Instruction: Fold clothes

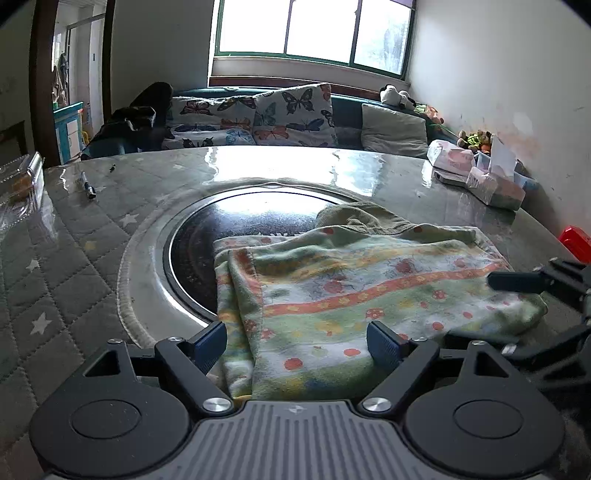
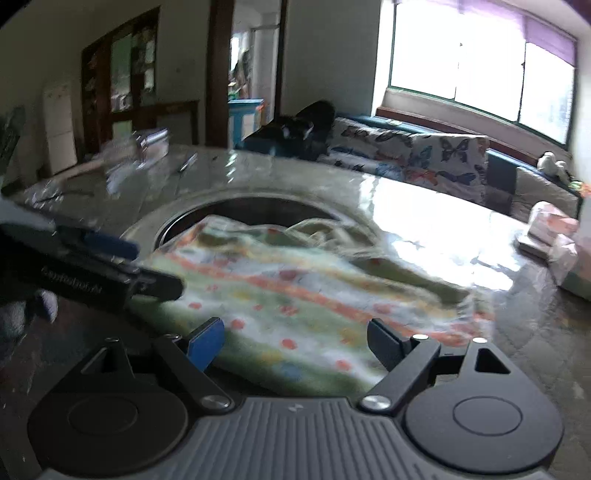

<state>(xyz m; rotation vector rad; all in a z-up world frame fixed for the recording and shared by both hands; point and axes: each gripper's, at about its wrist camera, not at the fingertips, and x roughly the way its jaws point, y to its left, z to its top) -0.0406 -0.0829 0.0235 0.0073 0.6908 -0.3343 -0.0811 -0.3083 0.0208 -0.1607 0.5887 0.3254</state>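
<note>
Looking down past our two claws, we see the little patterned garment [image 1: 369, 288] lying on the round table [image 1: 92, 236]. It is partly folded, and part of it hangs over the dark round plate [image 1: 207, 240] set in the middle of the table.

Our left claw [image 1: 297, 341] is wide, with nothing pinched. The near edge of the cloth lies flat between its fingers, but the blue pads [image 1: 210, 341] do not press on it. Our right claw [image 2: 295, 343] is wide too, and it also sits over the near edge without squeezing.

The cloth stretches longways from side to side in front of us, along its orange stripe. Both claws sit along that same near side, the left one by the left end and the right one by the right end. In the left view the right claw's finger [image 1: 517, 280] pokes in just beside the cloth's right end.

We think the next fold goes away from us, toward the window [image 1: 314, 29]. Each claw would need to pinch its own end first. The right view is blurry, so we cannot tell how neat that edge is.
</note>
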